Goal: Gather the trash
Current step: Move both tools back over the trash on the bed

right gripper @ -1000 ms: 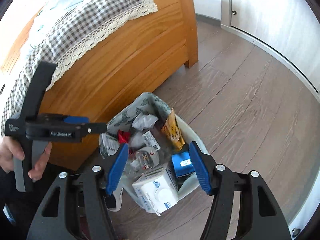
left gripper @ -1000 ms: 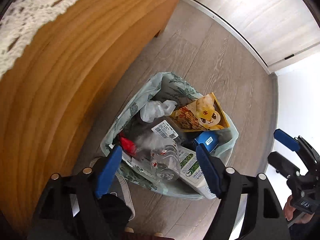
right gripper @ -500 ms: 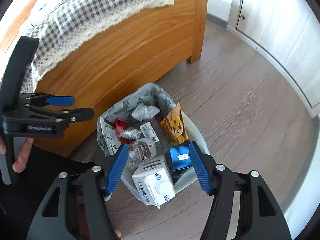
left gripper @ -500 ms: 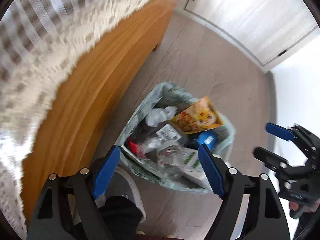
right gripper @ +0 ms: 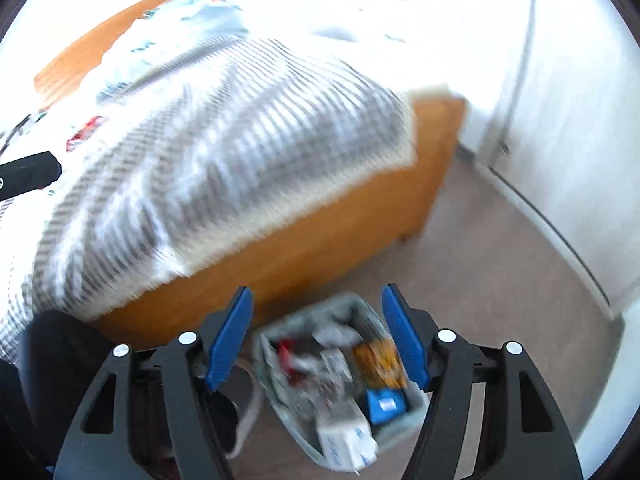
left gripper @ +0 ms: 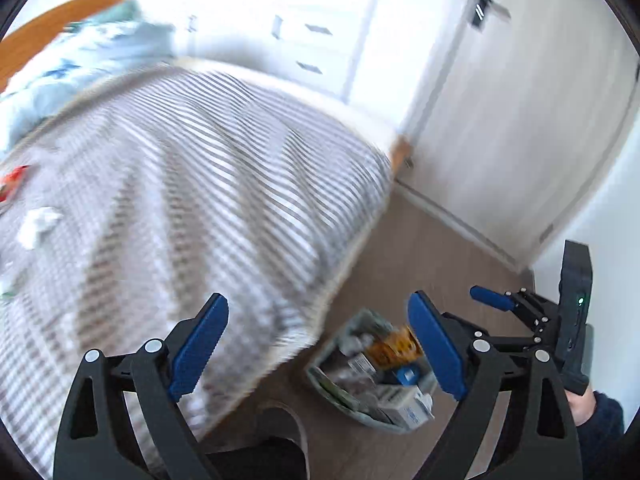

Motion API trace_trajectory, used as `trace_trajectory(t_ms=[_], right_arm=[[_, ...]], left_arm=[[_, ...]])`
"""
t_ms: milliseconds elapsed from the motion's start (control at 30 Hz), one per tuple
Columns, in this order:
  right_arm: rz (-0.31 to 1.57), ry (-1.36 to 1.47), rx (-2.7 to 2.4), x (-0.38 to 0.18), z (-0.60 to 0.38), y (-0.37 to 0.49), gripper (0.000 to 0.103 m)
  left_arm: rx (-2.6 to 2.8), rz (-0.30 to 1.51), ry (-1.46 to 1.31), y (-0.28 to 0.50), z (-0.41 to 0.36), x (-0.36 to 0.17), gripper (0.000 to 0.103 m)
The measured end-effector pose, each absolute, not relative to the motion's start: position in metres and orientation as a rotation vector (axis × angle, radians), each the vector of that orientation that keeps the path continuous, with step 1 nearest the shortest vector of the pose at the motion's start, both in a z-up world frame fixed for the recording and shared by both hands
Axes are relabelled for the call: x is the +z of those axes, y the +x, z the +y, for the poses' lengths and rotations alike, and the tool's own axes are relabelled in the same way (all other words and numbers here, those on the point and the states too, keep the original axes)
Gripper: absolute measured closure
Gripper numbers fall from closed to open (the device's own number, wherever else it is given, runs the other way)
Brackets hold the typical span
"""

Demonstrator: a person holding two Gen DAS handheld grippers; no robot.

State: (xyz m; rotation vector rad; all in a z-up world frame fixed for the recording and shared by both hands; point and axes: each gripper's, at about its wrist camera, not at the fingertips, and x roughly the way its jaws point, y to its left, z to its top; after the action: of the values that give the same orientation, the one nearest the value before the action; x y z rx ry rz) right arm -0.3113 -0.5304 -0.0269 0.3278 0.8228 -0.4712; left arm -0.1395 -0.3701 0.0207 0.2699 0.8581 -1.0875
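The patterned trash bag [left gripper: 348, 322] [right gripper: 344, 302] stands open on the floor beside the bed, blurred. In it lie an orange snack packet [left gripper: 394, 348] [right gripper: 376, 360], a blue box [right gripper: 386, 404] and a white carton [right gripper: 346, 436]. On the bed cover lie a crumpled white paper [left gripper: 38, 224] and a red wrapper [left gripper: 12, 178] [right gripper: 84, 132]. My left gripper [left gripper: 316, 320] hangs high above the bag, its jaws opening with nothing between them. My right gripper [right gripper: 316, 300] also hovers over the bag, jaws opening a little, with nothing in them.
A bed with a grey checked cover [left gripper: 200, 160] and a wooden frame [right gripper: 320, 248] fills the left. A pale blue duvet [left gripper: 80, 52] lies at its far end. White wardrobe doors [left gripper: 500, 120] stand on the right. Bare wood floor [right gripper: 500, 280] lies around the bag.
Both grippers have risen and tilted up away from the bag, which has dropped low in both views. The bed top has come into sight. The left jaws stand wider.
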Motion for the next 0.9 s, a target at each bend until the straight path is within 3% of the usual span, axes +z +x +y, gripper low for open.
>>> trace_trajectory(t_ms=[433, 900], right_arm=[[0.694, 0.230, -0.108, 0.066, -0.419, -0.163, 0.036], [0.727, 0.076, 0.081, 0.080, -0.313, -0.039, 0.036]], left_arm=[[-0.820, 0.754, 0.051, -0.024, -0.181, 0.075, 0.011], [-0.576, 0.780, -0.041, 0.105, -0.039, 0.030, 0.011]])
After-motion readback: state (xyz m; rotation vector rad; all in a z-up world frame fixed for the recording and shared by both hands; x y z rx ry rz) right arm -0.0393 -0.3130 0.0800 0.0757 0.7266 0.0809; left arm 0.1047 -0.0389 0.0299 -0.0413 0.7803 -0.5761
